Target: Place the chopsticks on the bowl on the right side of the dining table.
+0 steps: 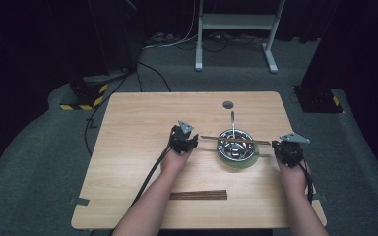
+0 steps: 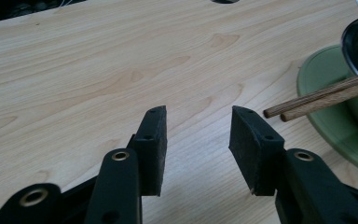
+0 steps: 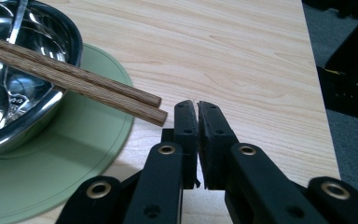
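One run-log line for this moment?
left gripper open | right gripper shut, empty | chopsticks across bowl | spoon in bowl

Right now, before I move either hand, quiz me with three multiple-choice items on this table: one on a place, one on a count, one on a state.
1. Where does the pair of chopsticks near the grippers lie?
A. Across the rim of the metal bowl
B. Flat on the floor
C. Inside a cup

2. How many pairs of chopsticks are on the table?
A. One
B. Two
C. Four

3. How do the right gripper jaws stand?
A. Wide open
B. Shut on a spoon
C. Shut, with nothing between them

Answers:
1 A, since they bridge the bowl on the green plate.
2 B, since a second pair lies at the near edge.
3 C, since the right gripper view shows the pads together beside the chopstick tips.
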A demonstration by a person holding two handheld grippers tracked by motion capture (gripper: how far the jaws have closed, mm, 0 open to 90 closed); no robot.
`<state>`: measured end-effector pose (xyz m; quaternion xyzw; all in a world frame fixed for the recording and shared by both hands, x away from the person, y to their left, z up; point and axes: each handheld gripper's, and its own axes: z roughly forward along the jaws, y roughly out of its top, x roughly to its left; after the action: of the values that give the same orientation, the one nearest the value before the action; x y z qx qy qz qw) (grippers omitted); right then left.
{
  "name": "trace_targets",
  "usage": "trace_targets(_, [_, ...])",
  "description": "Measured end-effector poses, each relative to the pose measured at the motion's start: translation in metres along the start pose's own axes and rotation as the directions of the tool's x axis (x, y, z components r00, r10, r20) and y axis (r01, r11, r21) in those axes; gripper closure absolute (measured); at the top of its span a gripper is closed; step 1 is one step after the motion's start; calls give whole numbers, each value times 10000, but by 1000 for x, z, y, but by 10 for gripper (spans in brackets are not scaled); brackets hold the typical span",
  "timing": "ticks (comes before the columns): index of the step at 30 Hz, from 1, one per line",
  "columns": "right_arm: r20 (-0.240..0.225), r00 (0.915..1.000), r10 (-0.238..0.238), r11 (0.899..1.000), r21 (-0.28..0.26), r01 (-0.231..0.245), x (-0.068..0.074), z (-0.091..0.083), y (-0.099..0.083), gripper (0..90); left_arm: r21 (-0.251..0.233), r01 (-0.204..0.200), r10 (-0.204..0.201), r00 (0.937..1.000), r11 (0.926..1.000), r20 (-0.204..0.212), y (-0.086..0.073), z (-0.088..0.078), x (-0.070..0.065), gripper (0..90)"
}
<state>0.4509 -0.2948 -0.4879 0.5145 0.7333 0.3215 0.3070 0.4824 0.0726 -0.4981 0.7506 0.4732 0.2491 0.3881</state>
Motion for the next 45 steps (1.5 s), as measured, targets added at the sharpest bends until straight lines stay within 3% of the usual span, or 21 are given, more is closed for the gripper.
trace_targets(15, [-248,9996,-149,9997,180,154,3,1,2,855,124,-274,270,9993,9995,269,-3,-1,-11,566])
trace_targets(16, [-245,9996,-132,9998,176,136,3,1,2,855,141,-387,383,9990,9992,237,-3,-2,-10,567])
trace_targets(31, [-116,9990,-440,9990,96,441,2,1,2,857,-143,14,-16,9998,9999,-173,2,1,3,573])
trace_targets(45, [-147,9975,-694,9975,117,696,3,4,2,858,-61,-206,207,9998,9998,81,4,7,-1,571])
